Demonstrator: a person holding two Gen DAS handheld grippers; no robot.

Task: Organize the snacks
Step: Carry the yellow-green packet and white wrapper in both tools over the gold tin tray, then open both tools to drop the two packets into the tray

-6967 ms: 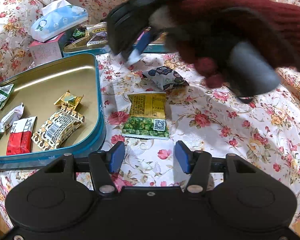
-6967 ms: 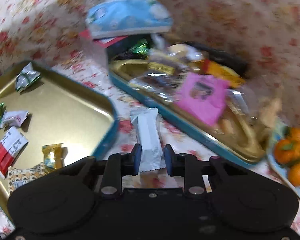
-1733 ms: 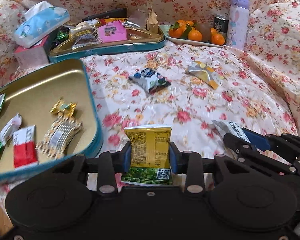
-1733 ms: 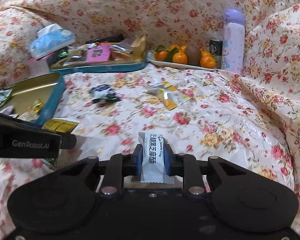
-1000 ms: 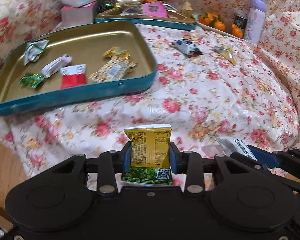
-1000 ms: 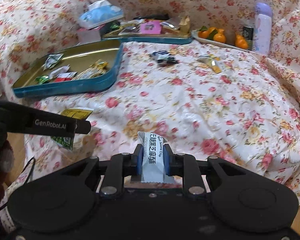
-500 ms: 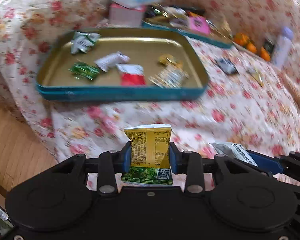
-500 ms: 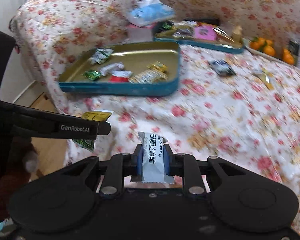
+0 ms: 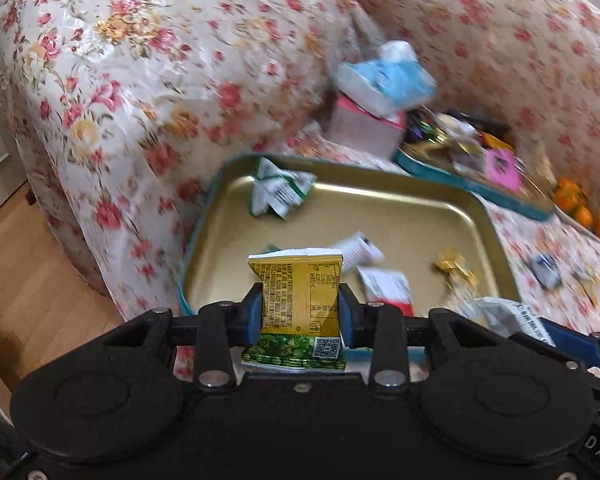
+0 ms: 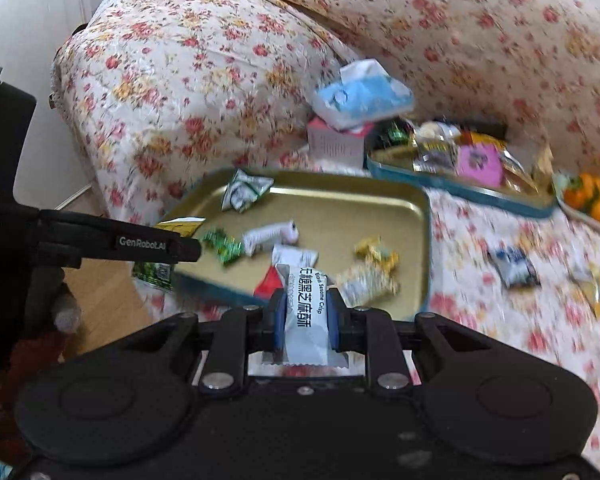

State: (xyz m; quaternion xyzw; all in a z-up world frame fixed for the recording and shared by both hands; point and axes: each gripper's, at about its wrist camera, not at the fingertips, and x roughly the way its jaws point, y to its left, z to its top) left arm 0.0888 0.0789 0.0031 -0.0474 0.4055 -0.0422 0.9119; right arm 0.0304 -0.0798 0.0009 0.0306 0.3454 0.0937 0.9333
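My left gripper (image 9: pixel 300 316) is shut on a yellow-and-green snack packet (image 9: pixel 298 296), held upright in front of the gold tray with a teal rim (image 9: pixel 404 216). My right gripper (image 10: pixel 305 320) is shut on a white sesame crisp bar (image 10: pixel 305 316), just short of the same tray (image 10: pixel 340 200). In the right wrist view the left gripper's finger (image 10: pixel 140 242) reaches in from the left, the yellow packet (image 10: pixel 156 268) hanging under it at the tray's near left corner. Several small wrapped snacks lie in the tray.
A blue tissue pack (image 9: pixel 384 80) sits on a pink box (image 9: pixel 366 130) behind the tray. A second teal tray (image 10: pixel 460 168) full of snacks and a plate of oranges (image 10: pixel 590 200) stand at the right. Two loose packets (image 10: pixel 514 266) lie on the floral cover. Wooden floor (image 9: pixel 28 280) at the left.
Both grippers have swung left and closer to the gold tray, each keeping its snack. The tray now fills the middle of both views; the oranges have slid to the right edge.
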